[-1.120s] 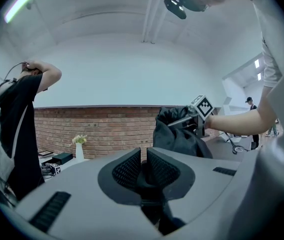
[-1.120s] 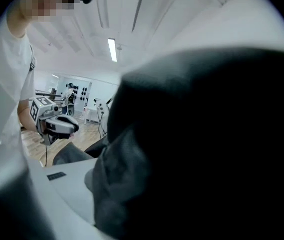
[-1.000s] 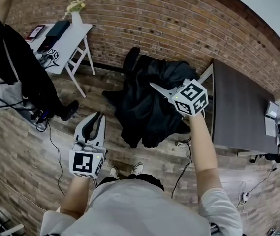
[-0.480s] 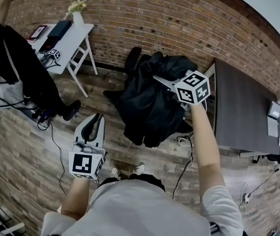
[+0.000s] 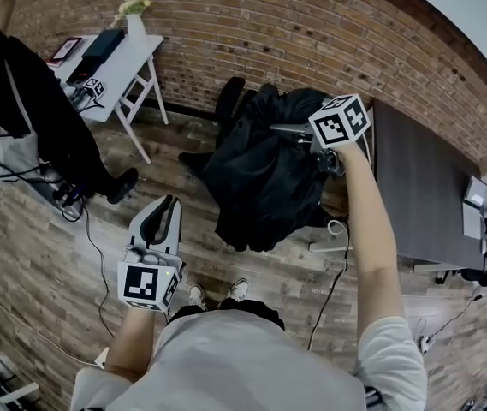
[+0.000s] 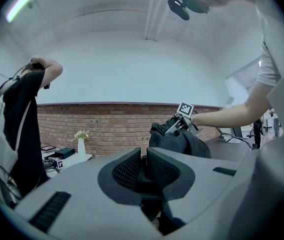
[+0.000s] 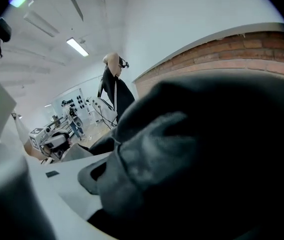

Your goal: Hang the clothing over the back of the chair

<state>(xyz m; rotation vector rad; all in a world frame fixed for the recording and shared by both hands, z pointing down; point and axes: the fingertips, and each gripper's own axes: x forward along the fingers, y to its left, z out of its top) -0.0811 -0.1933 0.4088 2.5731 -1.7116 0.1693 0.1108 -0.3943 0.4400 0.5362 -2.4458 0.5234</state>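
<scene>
A black garment point(image 5: 264, 174) hangs bunched over a black office chair point(image 5: 228, 101), hiding most of its back. My right gripper point(image 5: 282, 129) lies at the garment's top right, pointing left and tilted down, its marker cube uppermost. Its jaws are opening. In the right gripper view dark cloth point(image 7: 206, 149) fills the space between them, and only one finger point(image 7: 89, 176) shows. My left gripper point(image 5: 168, 204) hovers low over the floor, well short of the chair, shut on nothing. From the left gripper view point(image 6: 143, 156) the garment point(image 6: 181, 143) sits ahead at right.
A dark desk point(image 5: 414, 187) stands right of the chair. A white folding table point(image 5: 110, 71) with a vase point(image 5: 132, 20) stands by the brick wall at the back left. A person in black point(image 5: 29, 101) stands at left. Cables point(image 5: 89, 247) trail over the wooden floor.
My right gripper has moved farther up over the chair's top and rolled, carrying the cloth's upper edge with it. The garment now sits higher on the chair. The left gripper has stayed put.
</scene>
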